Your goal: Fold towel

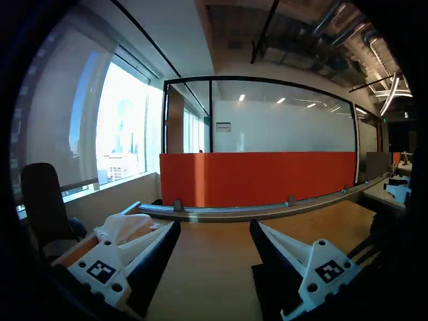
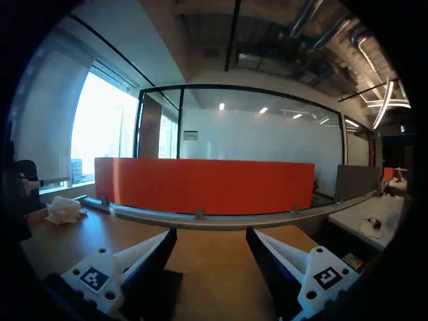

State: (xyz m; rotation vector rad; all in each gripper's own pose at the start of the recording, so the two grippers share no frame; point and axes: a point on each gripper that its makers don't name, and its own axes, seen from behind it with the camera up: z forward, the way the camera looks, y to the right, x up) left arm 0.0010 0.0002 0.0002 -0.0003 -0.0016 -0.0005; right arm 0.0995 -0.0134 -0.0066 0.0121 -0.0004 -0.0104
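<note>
A crumpled white towel (image 1: 124, 227) lies on the wooden desk (image 1: 214, 262) at the left, just beyond my left finger in the left gripper view. My left gripper (image 1: 214, 231) hangs open above the desk with nothing between its fingers. In the right gripper view the same towel (image 2: 63, 210) sits in a heap at the far left of the desk (image 2: 214, 267), well away from my right gripper (image 2: 211, 238). That gripper is open too and holds nothing.
An orange divider panel (image 1: 257, 178) with a metal rail stands along the desk's far edge. A dark office chair (image 1: 44, 206) is at the left by the window. A neighbouring white desk (image 2: 369, 216) with cables lies to the right.
</note>
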